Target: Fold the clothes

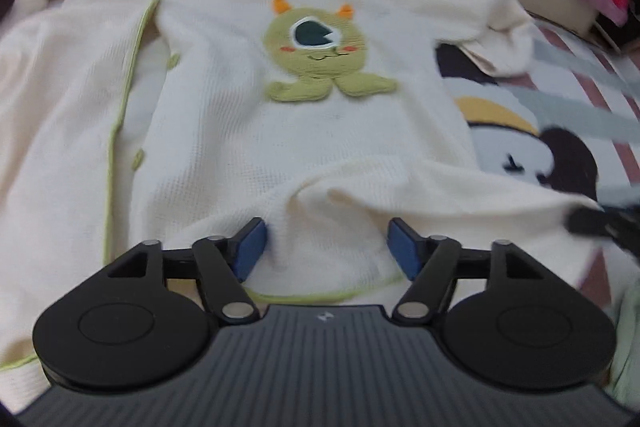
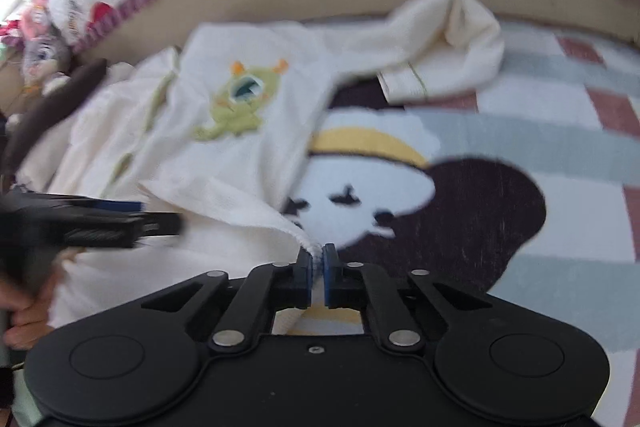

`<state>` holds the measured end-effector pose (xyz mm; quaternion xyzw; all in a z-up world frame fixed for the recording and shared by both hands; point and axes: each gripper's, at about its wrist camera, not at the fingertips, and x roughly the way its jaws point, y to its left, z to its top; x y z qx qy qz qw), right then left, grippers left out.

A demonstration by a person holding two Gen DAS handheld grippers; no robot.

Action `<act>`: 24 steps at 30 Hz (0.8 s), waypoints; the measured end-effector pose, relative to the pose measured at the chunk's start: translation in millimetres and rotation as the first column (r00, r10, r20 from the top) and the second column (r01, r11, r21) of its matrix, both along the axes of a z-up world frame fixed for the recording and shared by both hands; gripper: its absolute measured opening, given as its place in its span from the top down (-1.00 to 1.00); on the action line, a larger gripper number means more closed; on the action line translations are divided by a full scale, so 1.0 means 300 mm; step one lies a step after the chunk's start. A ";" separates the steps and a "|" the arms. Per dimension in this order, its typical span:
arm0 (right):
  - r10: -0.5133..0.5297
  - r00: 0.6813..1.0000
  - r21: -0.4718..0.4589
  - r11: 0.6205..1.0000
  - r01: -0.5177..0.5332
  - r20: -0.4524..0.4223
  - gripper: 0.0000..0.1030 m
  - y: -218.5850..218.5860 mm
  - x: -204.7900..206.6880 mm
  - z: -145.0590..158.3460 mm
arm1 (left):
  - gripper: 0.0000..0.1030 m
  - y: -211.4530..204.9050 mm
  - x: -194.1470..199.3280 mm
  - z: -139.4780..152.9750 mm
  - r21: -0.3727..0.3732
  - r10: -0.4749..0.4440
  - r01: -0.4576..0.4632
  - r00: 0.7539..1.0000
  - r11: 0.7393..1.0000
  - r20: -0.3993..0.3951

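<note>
Biggest worry here is the fold going lopsided, since only one side really has the fabric. The right gripper point(image 2: 318, 269) has its pads pressed together on a corner of the cream top's point(image 1: 248, 115) hem, while the left gripper point(image 1: 326, 247) stands spread with a hump of cloth sitting between its blue pads point(image 1: 250, 247), and I can't tell if they're actually touching it. If the right side lifts alone, I'd guess the hem drags diagonally and bunches, and that tiny pinch of edge looks like it could slip out. The top is spread on a cartoon blanket point(image 2: 560, 211), green monster patch point(image 1: 320, 51) facing up at about 12 o'clock from the left tongs and about 11 o'clock from the right ones. One sleeve point(image 2: 440, 47) is crumpled at roughly 1 o'clock, which could get trapped inside the fold.
</note>
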<state>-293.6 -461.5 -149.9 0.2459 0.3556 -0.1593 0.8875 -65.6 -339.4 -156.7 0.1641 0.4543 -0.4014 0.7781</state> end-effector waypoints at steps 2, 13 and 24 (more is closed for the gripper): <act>0.033 0.997 0.019 0.999 -0.034 0.065 0.91 0.011 -0.035 0.048 | -0.17 -0.006 -0.008 0.002 0.009 -0.031 0.031 0.999 0.999 0.043; 0.270 0.937 0.125 0.945 -0.302 0.220 0.92 0.032 -0.155 0.270 | 0.91 0.332 -0.138 0.329 -0.083 -0.166 0.185 0.966 0.979 0.198; 0.473 0.868 0.353 0.795 -0.494 0.152 0.91 0.142 -0.146 0.153 | 0.89 0.650 -0.159 0.265 0.109 -0.156 0.169 0.981 0.980 -0.116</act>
